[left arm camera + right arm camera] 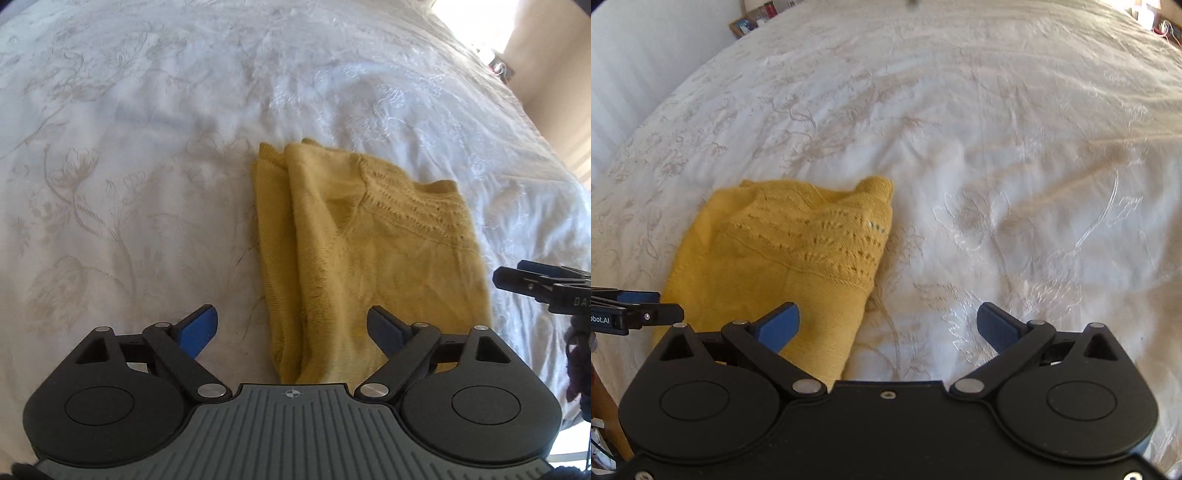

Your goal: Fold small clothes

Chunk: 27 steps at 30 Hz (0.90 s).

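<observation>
Left wrist view shows the yellow knitted garment folded on the bed, its long axis running away from the left hand-held gripper, directly ahead. Both it and the right hand-held gripper are released and empty; the left is nearer.

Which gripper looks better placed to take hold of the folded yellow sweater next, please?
Probably the left gripper: its open jaws straddle the near end of the yellow sweater. The right gripper, also open, faces mostly bare bedspread, with only the sweater's edge by one finger.
</observation>
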Available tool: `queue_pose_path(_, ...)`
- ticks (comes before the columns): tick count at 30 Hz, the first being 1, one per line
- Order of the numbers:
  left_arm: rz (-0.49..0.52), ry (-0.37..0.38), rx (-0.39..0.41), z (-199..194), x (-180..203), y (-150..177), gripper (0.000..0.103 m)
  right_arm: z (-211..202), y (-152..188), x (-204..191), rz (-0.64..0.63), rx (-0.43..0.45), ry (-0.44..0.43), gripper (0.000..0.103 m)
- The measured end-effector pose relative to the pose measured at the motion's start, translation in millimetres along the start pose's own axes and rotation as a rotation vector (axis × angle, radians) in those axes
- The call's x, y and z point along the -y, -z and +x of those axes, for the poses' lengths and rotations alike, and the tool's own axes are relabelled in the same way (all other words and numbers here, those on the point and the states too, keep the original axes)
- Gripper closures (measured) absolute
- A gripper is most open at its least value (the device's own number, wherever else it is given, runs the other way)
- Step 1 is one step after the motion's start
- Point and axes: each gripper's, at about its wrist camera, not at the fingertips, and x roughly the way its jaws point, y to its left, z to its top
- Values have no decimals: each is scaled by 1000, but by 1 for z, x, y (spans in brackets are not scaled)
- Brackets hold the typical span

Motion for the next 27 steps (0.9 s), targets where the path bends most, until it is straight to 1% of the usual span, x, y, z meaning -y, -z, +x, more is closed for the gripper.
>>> queue_pose_path(1, 0, 1, 22, -8, 3, 2, 7, -8, 0, -3, -4, 21, -4, 1)
queue_pose_path(3, 4, -3, 65, -24, 10, 7, 6, -22, 1, -11, -17, 64, -5, 1)
queue_pose_path(5, 9, -21, 76, -36, 17, 12, 6, -33, 3, -18, -33, 88, -2, 1)
queue_pose_path(7, 11, -32, 81, -47, 23, 18, 6, -41, 7, -25, -41, 96, 0, 1)
queue_pose_path(10, 26, -29, 123, -64, 33, 26, 6, -51, 14, -33, -48, 112, 9, 1)
queue_pose_path(14, 75, -51, 177, -88, 45, 33, 7, -63, 26, -39, -47, 127, 9, 1)
queue_pose_path(17, 82, -30, 195, -99, 51, 37, 7, -68, 33, -44, -45, 133, 31, 1)
queue_pose_path(19, 95, -37, 173, -93, 52, 37, 6, -71, 38, -45, -29, 133, 37, 1)
queue_pose_path(21, 98, -77, 157, -80, 47, 36, 6, -75, 42, -46, -17, 136, 39, 1)
queue_pose_path(22, 89, -99, 151, -72, 41, 35, 7, -76, 44, -48, -19, 135, 42, 1)
queue_pose_path(25, 44, -122, 117, -43, 20, 28, 7, -81, 49, -51, -32, 128, 50, 1)
queue_pose_path(27, 16, -151, 96, -23, 5, 23, 7, -83, 53, -53, -38, 123, 57, 1)
